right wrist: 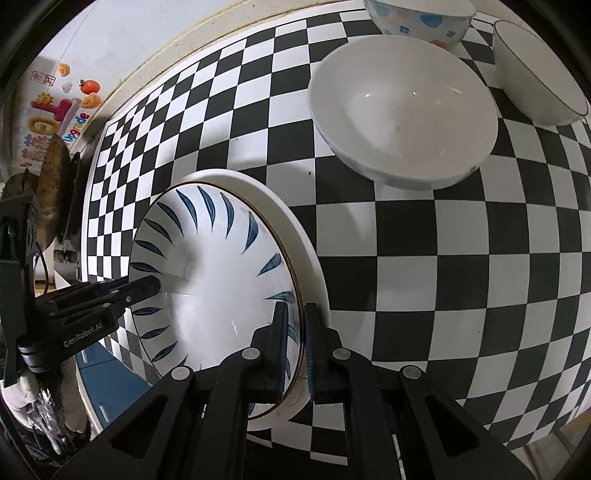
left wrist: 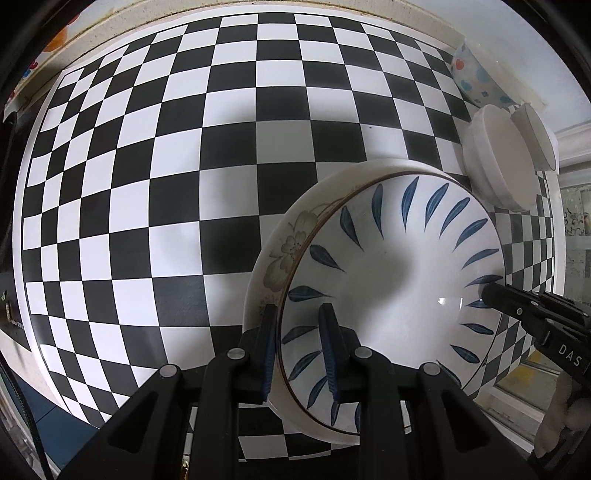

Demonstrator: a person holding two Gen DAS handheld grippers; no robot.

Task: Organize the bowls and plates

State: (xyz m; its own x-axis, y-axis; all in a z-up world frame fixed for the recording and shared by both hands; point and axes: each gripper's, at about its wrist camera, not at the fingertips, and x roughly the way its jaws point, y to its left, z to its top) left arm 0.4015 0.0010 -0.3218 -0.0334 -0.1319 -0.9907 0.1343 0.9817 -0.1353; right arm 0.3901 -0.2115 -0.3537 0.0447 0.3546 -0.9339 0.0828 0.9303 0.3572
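nearby, white bowl, dotted bowl

Blue-leaf white plate, black-and-white checkered table, plain white bowl

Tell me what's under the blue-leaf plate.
A white floral plate lies directly under the blue-leaf plate; only its rim crescent shows. Its centre and anything beneath are covered. The left gripper and right gripper each clamp the rims.

Leaf plate on floral plate; three bowls behind.
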